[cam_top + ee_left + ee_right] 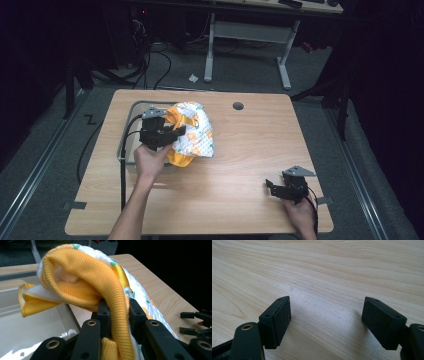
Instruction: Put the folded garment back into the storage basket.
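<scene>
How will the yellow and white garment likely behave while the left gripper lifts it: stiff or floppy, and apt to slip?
Probably floppy: the garment drapes and folds over the left gripper, its edge sagging toward the bin. Likely light, since one pinch on a knit band holds it. The ribbed knit looks grippy, so slipping seems unlikely.

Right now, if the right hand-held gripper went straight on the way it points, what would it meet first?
Probably the bare table: the right hand-held gripper is open and angled down at the wood, with nothing between its jaws. How far off the wood lies is unclear.
</scene>
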Demonstrator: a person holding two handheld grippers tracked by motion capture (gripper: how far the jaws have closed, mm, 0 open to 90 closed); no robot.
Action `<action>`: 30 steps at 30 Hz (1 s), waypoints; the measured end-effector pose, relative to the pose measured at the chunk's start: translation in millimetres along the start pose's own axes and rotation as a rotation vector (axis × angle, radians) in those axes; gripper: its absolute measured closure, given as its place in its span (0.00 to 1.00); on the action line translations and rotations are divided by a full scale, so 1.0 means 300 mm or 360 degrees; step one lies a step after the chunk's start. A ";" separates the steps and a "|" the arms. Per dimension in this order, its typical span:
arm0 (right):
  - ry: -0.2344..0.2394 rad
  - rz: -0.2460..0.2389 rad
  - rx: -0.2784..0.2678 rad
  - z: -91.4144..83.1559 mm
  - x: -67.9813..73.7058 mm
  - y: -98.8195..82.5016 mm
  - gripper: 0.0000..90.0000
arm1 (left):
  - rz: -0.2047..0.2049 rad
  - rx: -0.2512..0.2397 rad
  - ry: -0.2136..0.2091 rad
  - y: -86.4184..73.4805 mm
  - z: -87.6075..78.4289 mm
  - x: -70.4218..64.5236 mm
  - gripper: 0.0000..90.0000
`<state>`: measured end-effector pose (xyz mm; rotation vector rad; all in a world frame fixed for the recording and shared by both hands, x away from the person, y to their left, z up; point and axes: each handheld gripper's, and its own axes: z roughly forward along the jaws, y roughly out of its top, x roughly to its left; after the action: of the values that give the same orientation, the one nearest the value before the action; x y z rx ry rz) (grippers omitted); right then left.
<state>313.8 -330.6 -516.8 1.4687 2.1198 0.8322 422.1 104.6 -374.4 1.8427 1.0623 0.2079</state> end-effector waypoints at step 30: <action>-0.0003 0.0002 0.0001 0.000 -0.001 0.000 0.26 | -0.0066 0.0005 0.0077 -0.016 -0.055 0.109 0.83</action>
<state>314.0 -330.7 -516.9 1.4709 2.1178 0.8306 430.1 140.4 -379.1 1.8247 1.1341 0.2274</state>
